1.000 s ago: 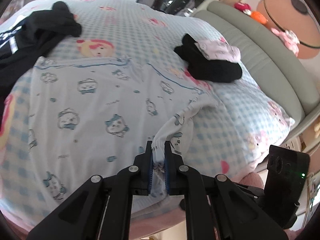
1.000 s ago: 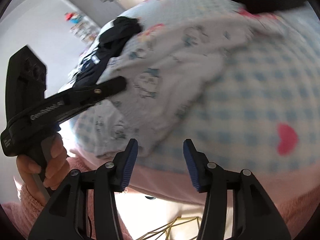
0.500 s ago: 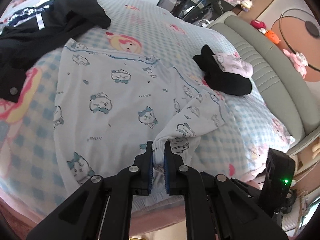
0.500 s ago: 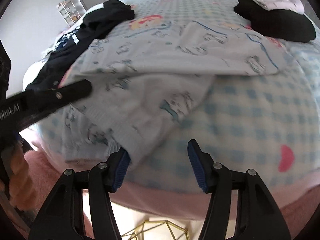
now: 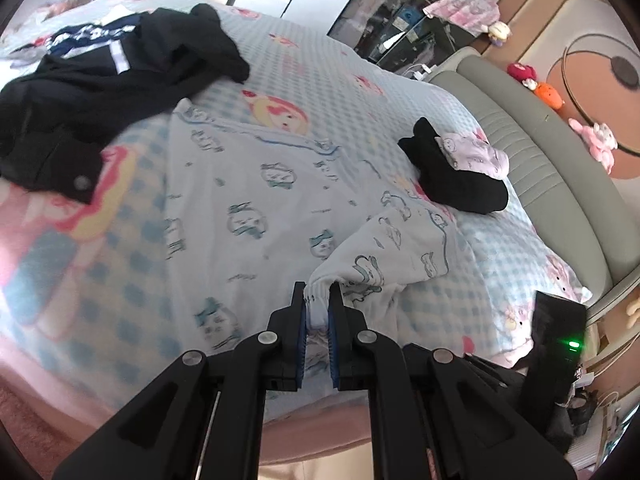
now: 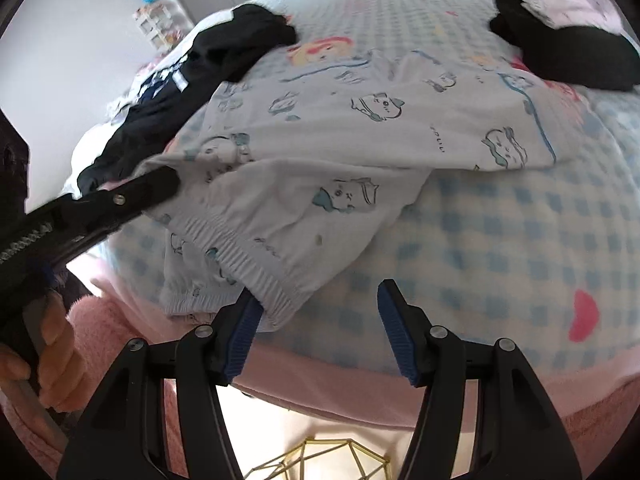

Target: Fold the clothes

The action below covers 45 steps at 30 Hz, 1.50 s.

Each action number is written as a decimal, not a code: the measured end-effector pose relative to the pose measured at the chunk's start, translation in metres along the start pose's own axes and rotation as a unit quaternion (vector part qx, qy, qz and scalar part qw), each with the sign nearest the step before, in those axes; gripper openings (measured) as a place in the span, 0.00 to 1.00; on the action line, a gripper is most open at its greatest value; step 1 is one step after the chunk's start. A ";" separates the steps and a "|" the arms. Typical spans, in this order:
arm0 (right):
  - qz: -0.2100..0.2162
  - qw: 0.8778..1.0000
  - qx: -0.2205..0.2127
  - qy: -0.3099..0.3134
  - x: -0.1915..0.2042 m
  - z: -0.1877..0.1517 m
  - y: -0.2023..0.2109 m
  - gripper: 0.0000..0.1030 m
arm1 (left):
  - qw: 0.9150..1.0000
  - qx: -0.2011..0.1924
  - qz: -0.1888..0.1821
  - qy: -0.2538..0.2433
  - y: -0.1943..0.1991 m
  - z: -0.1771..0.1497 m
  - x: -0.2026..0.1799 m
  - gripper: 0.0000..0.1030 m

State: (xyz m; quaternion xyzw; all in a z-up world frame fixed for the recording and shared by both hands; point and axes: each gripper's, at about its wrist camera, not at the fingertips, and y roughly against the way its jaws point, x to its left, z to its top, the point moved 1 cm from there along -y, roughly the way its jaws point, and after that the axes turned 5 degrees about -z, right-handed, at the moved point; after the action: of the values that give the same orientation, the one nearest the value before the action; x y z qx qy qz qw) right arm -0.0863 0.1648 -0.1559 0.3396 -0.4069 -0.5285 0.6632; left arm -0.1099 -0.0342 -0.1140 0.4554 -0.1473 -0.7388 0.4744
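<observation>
A white pyjama top with a cat print lies spread on the checked bed. My left gripper is shut on the top's ribbed sleeve cuff and holds the sleeve lifted over the body of the top. In the right wrist view the top fills the middle, and an elastic edge hangs at the bed's near side. My right gripper stands open there. A corner of that elastic edge lies just inside its left finger, with no pad pressing on it. A hand holds the left gripper's handle.
A heap of black clothes lies at the far left of the bed. A folded black garment with a pink one on top sits at the right, near the grey headboard. A gold wire frame stands on the floor below the bed edge.
The left gripper has carried the cuff sideways, drawing the sleeve over the top. The right gripper's jaws have widened and now sit at the elastic edge.
</observation>
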 end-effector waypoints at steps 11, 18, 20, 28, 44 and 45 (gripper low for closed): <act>0.035 0.998 0.021 -0.054 -0.016 -0.012 -0.004 0.59 | 0.999 0.022 -0.010 0.028 0.003 -0.026 0.026 0.09; 0.037 0.998 0.009 -0.052 -0.006 -0.007 0.000 0.59 | 0.999 0.007 -0.012 0.034 0.021 -0.029 0.029 0.09; 0.033 0.998 0.007 -0.058 -0.007 -0.006 0.000 0.59 | 0.998 0.014 -0.030 0.059 0.020 -0.035 0.035 0.09; 0.029 0.996 0.055 -0.061 -0.018 -0.024 -0.010 0.60 | 0.995 0.072 0.010 0.065 -0.017 -0.059 0.049 0.12; 0.008 0.999 0.040 -0.009 0.003 0.000 0.000 0.66 | 0.996 0.067 0.045 0.029 -0.003 -0.052 0.044 0.27; 0.000 0.999 0.039 -0.005 0.004 -0.002 -0.003 0.64 | 0.996 0.069 0.056 0.027 -0.005 -0.055 0.046 0.29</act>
State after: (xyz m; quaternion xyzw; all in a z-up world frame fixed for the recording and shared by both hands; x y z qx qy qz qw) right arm -0.0849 0.1602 -0.1589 0.3625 -0.4302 -0.5136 0.6479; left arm -0.0745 -0.0586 -0.1713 0.4978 -0.2107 -0.6868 0.4859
